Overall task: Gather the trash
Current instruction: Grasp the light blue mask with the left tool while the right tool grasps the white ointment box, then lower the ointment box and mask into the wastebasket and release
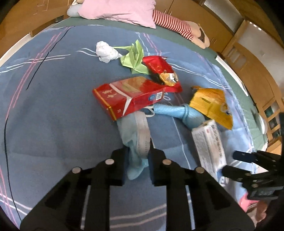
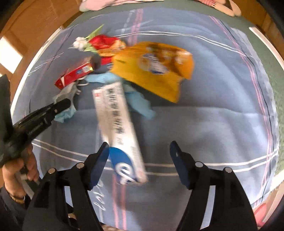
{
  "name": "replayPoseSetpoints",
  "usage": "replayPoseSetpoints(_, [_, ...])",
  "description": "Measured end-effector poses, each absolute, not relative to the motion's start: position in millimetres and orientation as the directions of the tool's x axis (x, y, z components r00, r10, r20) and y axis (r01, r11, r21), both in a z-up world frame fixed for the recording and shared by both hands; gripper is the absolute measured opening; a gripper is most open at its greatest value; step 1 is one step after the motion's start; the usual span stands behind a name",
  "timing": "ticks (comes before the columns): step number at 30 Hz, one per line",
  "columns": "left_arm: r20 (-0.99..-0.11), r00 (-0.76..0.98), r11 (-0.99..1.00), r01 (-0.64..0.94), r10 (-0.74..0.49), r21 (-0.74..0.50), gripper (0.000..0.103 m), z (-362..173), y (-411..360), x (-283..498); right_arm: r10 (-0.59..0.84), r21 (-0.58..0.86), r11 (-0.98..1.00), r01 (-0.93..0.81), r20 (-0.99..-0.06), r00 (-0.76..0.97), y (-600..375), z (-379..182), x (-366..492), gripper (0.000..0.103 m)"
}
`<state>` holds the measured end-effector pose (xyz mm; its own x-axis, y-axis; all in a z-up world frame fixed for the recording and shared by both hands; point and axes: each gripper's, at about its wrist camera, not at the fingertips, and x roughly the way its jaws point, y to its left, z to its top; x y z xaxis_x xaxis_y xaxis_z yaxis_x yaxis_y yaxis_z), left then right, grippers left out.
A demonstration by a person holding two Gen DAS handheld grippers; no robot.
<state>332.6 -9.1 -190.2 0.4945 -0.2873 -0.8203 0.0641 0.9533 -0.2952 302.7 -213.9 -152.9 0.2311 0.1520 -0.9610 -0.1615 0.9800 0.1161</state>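
- The left gripper is seen clamped on a pale blue face mask; its jaws are drawn nearly together, with the crumpled fabric and white pleated band pinched between the pads, probably so that the limp mask can be lifted clear of the pile.
- The right gripper is held with its jaws standing apart, one on each side of the near end of a long white and blue toothpaste box. The box is not pressed by either pad, though the blur makes contact hard to judge.
- Beyond the mask, a red carton is seen lying on its side, its near end resting over the mask's far end.
- Further out, a knotted blue bag and a flattened yellow wrapper are grouped beside the box, with a red foil packet, green paper and a crumpled white tissue behind.
- All the trash is gathered near the middle of a blue striped bedspread, within easy reach of both grippers.
- A pink pillow is set at the far end, well apart.
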Motion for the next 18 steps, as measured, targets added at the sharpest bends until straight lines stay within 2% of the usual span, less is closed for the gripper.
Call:
replayPoseSetpoints(4, [-0.769,0.525,0.921,0.080,-0.364,-0.382,0.016,-172.1,8.8,303.0,0.041,0.009,0.985,-0.175,-0.983,0.179,-178.9,-173.7,315.1,0.074])
replayPoseSetpoints(5, [-0.752,0.532,0.908,0.086,-0.389,-0.409,0.016,-166.7,13.9,297.4,0.028,-0.003,0.982,-0.188,-0.986,0.166,-170.9,-179.6,314.5,0.064])
replayPoseSetpoints(6, [-0.720,0.548,0.888,0.102,-0.426,-0.448,0.016,-158.4,22.1,287.7,0.021,-0.009,0.981,-0.195,-0.988,0.154,-165.7,-182.6,313.9,0.044])
replayPoseSetpoints(8, [-0.668,0.582,0.862,0.123,-0.464,-0.492,0.016,-145.9,35.4,271.1,0.020,-0.014,0.983,-0.185,-0.984,0.177,-160.7,-177.6,309.9,0.043])
replayPoseSetpoints(11, [-0.610,0.627,0.837,0.132,-0.485,-0.530,0.016,-134.1,52.5,244.2,0.091,0.053,0.983,-0.178,-0.972,0.215,-160.6,-157.4,294.8,0.042])
replayPoseSetpoints(18, [-0.598,0.740,0.932,0.113,-0.309,-0.343,0.016,-113.0,50.4,199.3,0.213,0.149,0.972,-0.183,-0.887,0.409,-176.2,-79.4,235.1,0.042])
